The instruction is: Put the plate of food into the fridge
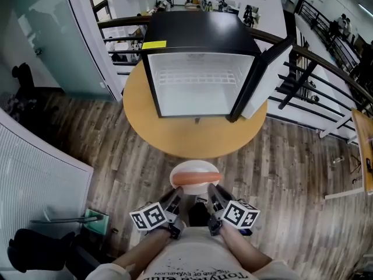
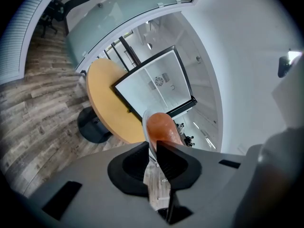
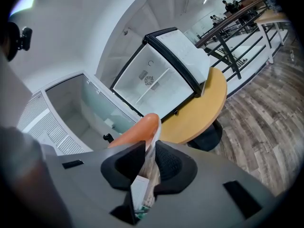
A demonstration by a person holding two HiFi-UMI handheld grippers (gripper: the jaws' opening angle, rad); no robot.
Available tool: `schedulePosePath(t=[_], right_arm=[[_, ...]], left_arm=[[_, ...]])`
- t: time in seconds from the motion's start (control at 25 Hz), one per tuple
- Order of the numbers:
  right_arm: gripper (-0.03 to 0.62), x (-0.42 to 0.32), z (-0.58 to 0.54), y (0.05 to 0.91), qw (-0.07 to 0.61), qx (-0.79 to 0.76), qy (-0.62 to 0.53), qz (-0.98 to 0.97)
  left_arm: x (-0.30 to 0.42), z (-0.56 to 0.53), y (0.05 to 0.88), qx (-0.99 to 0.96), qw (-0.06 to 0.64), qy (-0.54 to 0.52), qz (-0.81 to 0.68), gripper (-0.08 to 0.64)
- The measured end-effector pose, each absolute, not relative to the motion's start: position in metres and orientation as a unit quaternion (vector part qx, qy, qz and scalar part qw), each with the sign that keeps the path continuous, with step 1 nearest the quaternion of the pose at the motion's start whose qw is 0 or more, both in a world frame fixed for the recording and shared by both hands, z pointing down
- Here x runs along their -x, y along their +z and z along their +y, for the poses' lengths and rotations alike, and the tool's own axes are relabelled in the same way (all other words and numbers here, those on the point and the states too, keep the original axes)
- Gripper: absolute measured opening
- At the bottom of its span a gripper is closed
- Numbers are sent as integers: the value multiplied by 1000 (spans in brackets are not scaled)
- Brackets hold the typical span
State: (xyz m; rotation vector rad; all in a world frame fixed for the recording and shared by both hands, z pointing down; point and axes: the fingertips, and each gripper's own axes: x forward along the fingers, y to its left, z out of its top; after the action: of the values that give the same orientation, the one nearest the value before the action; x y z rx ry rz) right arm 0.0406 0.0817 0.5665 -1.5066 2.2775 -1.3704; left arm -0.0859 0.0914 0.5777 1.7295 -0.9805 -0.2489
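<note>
The black mini fridge with a white interior [image 1: 198, 34] stands well ahead of both claws, its black door [image 1: 256, 80] swung open ahead and to the right of the right claw [image 1: 214, 198]. That door is the first hazard: a drift rightward on the way in could knock the load against its edge.

The round tan wooden table [image 1: 175, 136] carries the fridge and lies between the claws and the opening. Its near edge is just ahead of the load, so nothing but plank floor sits under the claws. A slip here probably means a fall to the floor, not onto the tabletop.

Inside the cavity, a white wire shelf [image 1: 198, 76] crosses far ahead of the jaws. Too high an approach risks catching it.

The round white plate [image 1: 195, 182] juts forward from both claws, held only at its near rim. The left claw [image 1: 176, 196] pinches that rim between nearly closed jaws, and the right claw does the same beside it. With the far side unsupported, uneven wrists could tip it or lever the rim out of a pinch.

The long orange sausage-like food [image 1: 198, 178] lies across the plate just ahead of the jaws. It looks smooth and rounded, so any forward tilt would likely roll it off.
</note>
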Motion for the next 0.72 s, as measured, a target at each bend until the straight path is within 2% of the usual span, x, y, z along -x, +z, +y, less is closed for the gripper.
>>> schedulePosePath(t=[0.72], right_arm=[[81,-78,-69,548,34,440,-445,779]], left_arm=[[45,-45,558,-704,529,-146,-451,63]])
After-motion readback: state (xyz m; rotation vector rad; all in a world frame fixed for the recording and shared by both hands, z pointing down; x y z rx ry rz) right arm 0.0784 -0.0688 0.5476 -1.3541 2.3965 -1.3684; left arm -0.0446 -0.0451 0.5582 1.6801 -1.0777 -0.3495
